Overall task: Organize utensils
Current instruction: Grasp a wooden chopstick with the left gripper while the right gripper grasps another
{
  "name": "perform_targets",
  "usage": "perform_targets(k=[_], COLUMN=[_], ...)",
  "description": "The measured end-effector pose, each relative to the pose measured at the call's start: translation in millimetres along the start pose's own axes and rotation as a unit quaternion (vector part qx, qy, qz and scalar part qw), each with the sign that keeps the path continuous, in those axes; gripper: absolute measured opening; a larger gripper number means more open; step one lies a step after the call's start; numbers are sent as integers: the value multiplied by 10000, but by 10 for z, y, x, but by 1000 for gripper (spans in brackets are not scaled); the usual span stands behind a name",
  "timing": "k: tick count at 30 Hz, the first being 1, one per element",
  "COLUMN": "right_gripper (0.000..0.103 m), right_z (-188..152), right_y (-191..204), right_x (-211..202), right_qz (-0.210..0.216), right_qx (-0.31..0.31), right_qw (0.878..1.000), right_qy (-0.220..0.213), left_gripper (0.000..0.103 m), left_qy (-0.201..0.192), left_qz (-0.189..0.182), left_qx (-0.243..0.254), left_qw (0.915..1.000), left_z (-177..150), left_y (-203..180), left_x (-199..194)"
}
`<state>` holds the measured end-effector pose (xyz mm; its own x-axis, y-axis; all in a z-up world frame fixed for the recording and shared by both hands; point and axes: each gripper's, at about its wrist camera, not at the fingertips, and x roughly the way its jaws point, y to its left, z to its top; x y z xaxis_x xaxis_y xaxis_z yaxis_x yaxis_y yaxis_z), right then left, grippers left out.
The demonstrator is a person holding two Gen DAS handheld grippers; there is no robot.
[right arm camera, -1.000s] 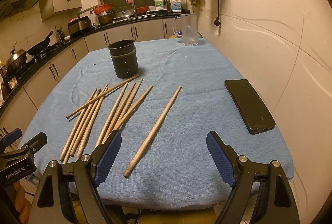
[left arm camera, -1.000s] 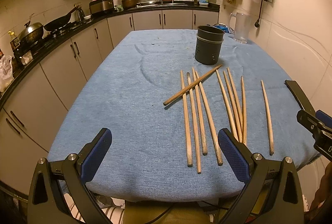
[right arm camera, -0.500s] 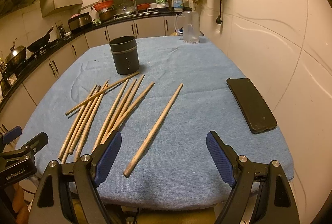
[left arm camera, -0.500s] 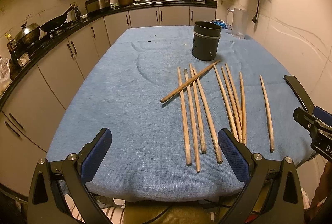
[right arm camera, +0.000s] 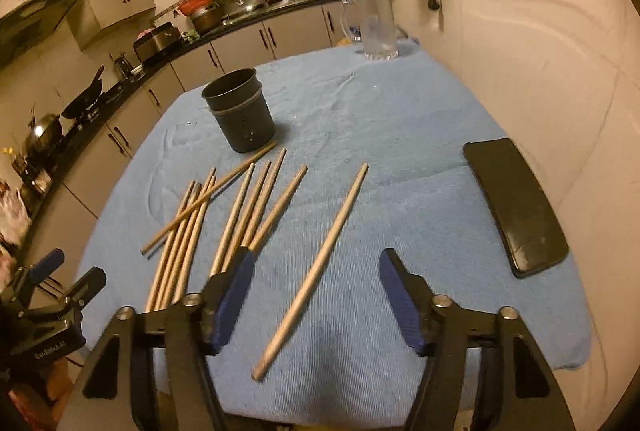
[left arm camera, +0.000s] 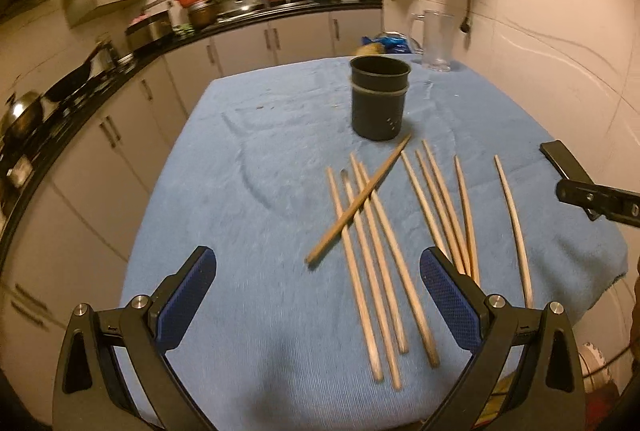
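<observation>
Several wooden chopsticks (left arm camera: 376, 255) lie loose on the blue cloth (left arm camera: 248, 215) in front of a dark round holder (left arm camera: 379, 98). One chopstick (left arm camera: 358, 199) lies slanted across the left group. In the right wrist view a single chopstick (right arm camera: 316, 267) lies apart from the others (right arm camera: 240, 215), and the holder (right arm camera: 240, 111) stands behind them. My left gripper (left arm camera: 316, 295) is open and empty above the near cloth, left of the chopstick ends. My right gripper (right arm camera: 314, 305) is open and empty, straddling the near end of the single chopstick.
A black phone (right arm camera: 516, 203) lies on the cloth by the right wall. A clear glass jug (right arm camera: 378, 27) stands at the far edge. Kitchen counters with pots (left arm camera: 200, 11) run along the left and back. The cloth's near edge drops off below both grippers.
Both grippers have moved forward and lower over the table, so the chopsticks look closer. The right gripper has tilted and now straddles the single chopstick. Nothing was grasped.
</observation>
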<state>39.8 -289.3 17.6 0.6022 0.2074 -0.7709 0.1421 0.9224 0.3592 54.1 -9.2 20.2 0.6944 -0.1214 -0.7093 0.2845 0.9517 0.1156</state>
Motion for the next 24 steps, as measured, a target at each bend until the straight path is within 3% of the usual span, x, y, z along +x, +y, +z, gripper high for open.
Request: perform_targets(k=[3,6,10,12,14,21,24], right_gripper=[50,45,45,45,45,45,45], right_z=[172,307,412,429,444,518,541], right_y=[-97,-172,-207,-230,-263,-458,-515], right_x=[163,297,330,347,390,536,593], right_qz=[123,233,183,190,170,190,178], right_qx=[273,517,623,637,648,783,815], right_qw=[9991,9969,9967,9967,9965,9946,9940], right_qy=[309,541,482,470,510,660,710], left_gripper=[101,87,85,76,61,49,32], left_qy=[126,399,632,760,929,1450,1675], left_qz=[-118,-216,-484,-604,-597,-796,-841], left_qx=[253,468,755,964,1158,1714,1791], left_qw=[9995,9979,9940,9906,9871,9712,9658], left_z=[225,486,747,842,896,925,907], left_y=[-11,-63,-195,-322,-411,-653,-688], left_x=[151,379,658,832,993,1545,1704])
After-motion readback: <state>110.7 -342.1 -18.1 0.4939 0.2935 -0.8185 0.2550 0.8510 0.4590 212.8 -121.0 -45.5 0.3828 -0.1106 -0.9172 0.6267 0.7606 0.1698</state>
